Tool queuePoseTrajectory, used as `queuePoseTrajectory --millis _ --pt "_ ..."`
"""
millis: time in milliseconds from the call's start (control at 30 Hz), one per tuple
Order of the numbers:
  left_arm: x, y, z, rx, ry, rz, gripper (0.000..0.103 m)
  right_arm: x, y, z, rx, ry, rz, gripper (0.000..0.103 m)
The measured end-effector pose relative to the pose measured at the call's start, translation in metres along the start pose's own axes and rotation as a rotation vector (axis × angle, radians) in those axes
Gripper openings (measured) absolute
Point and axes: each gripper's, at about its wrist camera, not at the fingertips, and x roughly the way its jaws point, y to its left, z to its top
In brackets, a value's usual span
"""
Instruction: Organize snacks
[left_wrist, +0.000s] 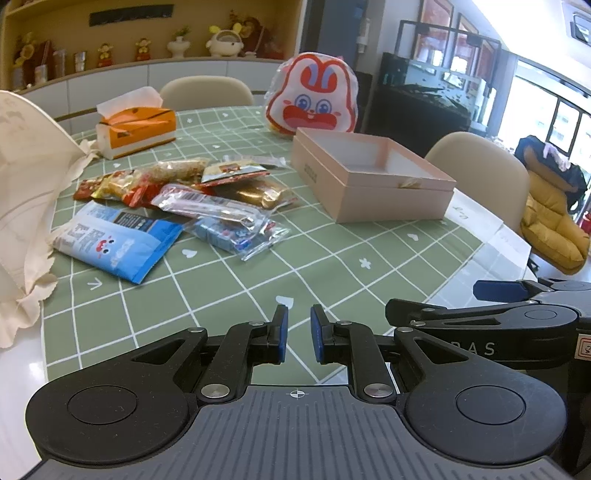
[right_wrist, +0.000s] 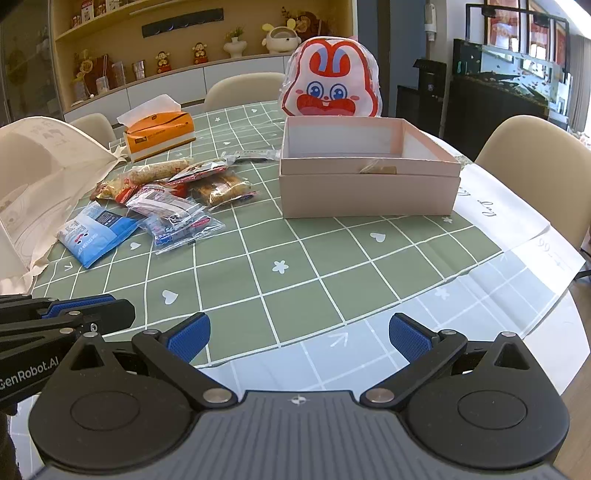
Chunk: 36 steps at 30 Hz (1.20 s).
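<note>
Your snack pile (left_wrist: 177, 206) lies far and to the left of both tools on the green checked worktop (left_wrist: 332, 266), most packets running with their long axes left to right, and the open pink box (right_wrist: 369, 177) sits to its right. Your left hand-held gripper (left_wrist: 298, 334) is the nearer one, its pads drawn close with a narrow gap and nothing between them; your right hand-held gripper (right_wrist: 299, 338) stands spread wide and empty, facing the box. You cannot tell how the packets overlap, and the small item inside the box is hard to make out.
</note>
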Motion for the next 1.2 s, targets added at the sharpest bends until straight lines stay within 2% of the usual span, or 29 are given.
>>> queuePoseTrajectory --millis 1200 --pt "0.0016 -0.0048 -0.0003 0.011 0.001 -0.007 0.018 -0.0001 -0.0016 -0.0017 0.006 0.003 0.004 0.103"
